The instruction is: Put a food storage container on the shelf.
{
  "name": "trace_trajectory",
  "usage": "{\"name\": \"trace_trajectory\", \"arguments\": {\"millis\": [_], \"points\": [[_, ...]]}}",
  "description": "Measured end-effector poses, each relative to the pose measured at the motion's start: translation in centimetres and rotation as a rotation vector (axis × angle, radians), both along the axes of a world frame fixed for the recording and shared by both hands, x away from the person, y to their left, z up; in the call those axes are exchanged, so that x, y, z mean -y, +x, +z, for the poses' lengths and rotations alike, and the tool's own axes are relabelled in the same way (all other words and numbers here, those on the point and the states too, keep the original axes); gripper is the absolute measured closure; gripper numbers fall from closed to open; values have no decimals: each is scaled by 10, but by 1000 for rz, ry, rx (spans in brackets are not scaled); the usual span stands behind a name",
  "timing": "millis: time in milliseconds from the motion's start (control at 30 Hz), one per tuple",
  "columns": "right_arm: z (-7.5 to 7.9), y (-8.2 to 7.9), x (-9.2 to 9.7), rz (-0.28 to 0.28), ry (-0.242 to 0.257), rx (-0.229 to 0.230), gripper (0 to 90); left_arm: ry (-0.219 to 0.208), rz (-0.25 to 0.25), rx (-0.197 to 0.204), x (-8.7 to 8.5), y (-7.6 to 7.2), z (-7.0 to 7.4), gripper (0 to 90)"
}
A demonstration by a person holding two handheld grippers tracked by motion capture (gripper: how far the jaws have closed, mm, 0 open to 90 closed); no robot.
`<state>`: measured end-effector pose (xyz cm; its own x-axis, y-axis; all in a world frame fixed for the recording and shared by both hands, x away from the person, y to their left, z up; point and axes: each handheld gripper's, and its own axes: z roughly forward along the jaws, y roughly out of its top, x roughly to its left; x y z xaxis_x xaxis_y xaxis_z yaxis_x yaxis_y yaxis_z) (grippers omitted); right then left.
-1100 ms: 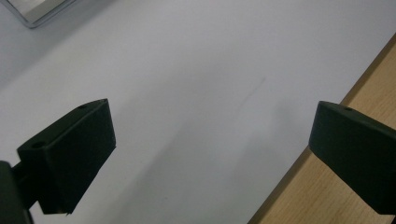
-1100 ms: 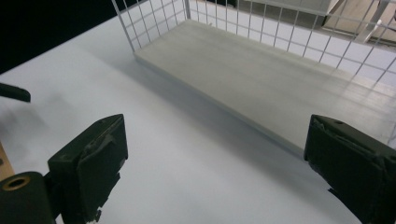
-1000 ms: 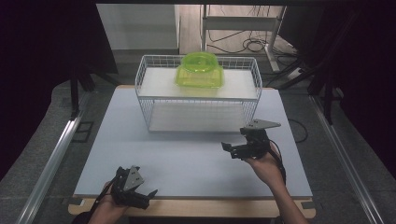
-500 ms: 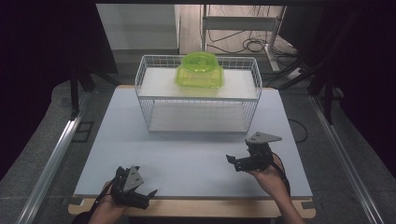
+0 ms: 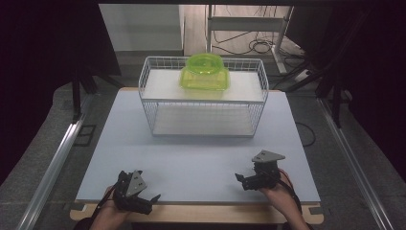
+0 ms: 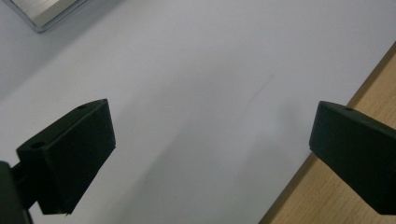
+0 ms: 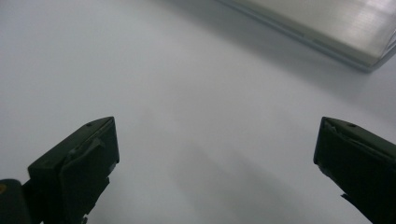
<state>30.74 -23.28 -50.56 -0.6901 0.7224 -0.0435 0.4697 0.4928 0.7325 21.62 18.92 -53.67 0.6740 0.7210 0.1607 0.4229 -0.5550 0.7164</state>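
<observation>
Your left tongs (image 5: 140, 197) and right tongs (image 5: 247, 180) sit low at the near edge of the white-topped bench (image 5: 201, 158), jaws spread wide and empty, likely a rest pose. The translucent lime-green plastic bowl (image 5: 204, 72) sits upside down on the white wire basket (image 5: 203, 98) near the far edge. Since a second ago the right tongs have drawn back toward the near edge; the left have held still.

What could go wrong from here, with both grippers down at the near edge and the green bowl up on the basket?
1. The green bowl sits upturned on the wire basket, toward its back; a reach from the near edge might push it off behind.
2. The left gripper is open right at the table's wooden lip; a careless move could knock that edge.
3. The right gripper is open too, and its cable trails by the hand, so it may snag.
</observation>
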Motion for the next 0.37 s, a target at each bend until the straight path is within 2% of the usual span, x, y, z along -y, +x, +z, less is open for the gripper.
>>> {"name": "trace_trajectory", "arguments": {"millis": [267, 367], "points": [[-22, -6, -1, 25, -78, -63, 0, 12, 0, -7, -1, 1, -1, 2], [-23, -6, -3, 31, -90, -58, 0, 17, 0, -7, -1, 1, -1, 1]]}}
